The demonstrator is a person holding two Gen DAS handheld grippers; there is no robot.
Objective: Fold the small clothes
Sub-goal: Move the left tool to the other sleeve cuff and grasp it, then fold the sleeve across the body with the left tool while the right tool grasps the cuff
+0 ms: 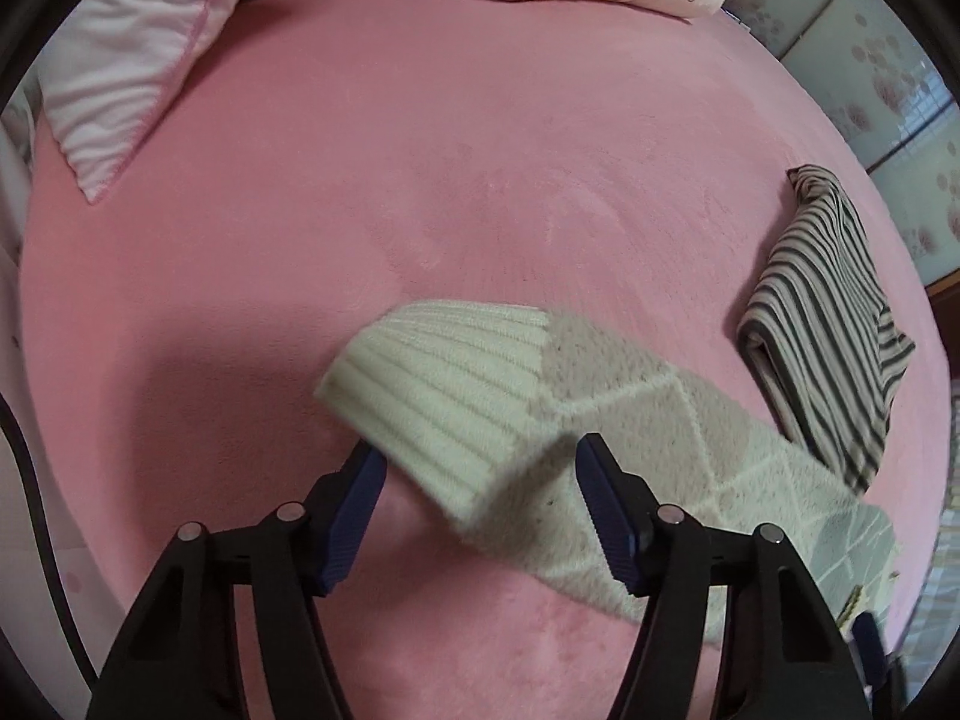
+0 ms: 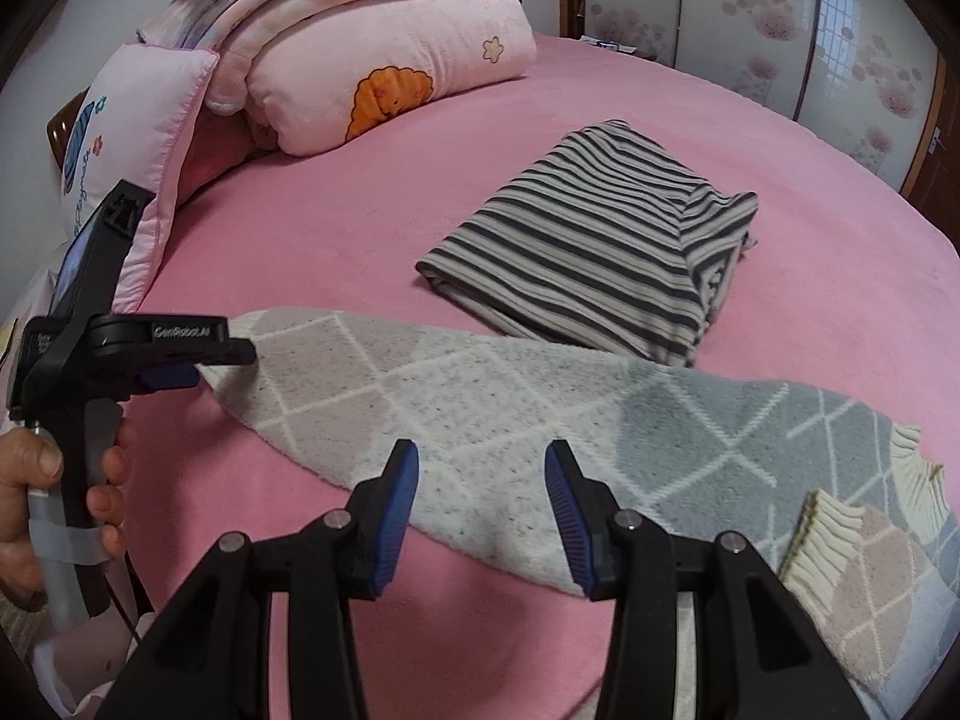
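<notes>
On the pink bed [image 1: 480, 192], we see the left gripper [image 1: 480, 480] part-open around the sock's [image 1: 456, 396] cuff; right gripper [image 2: 483, 504] part-open, empty, above the sock's middle.

Left wrist view: rides my left hand, close, looking steeply down the fingers [image 1: 360, 498] at the bed [image 1: 480, 180].
Right wrist view: rides my right, angled down, close.
Shared: diamond-patterned knit [image 2: 480, 396], striped garment [image 2: 600, 252], bed.

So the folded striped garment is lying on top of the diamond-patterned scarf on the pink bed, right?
Not quite: the folded striped garment lies beside the diamond-patterned scarf, directly on the pink bed, with the scarf's edge meeting its near corner. The right wrist view shows it.
</notes>
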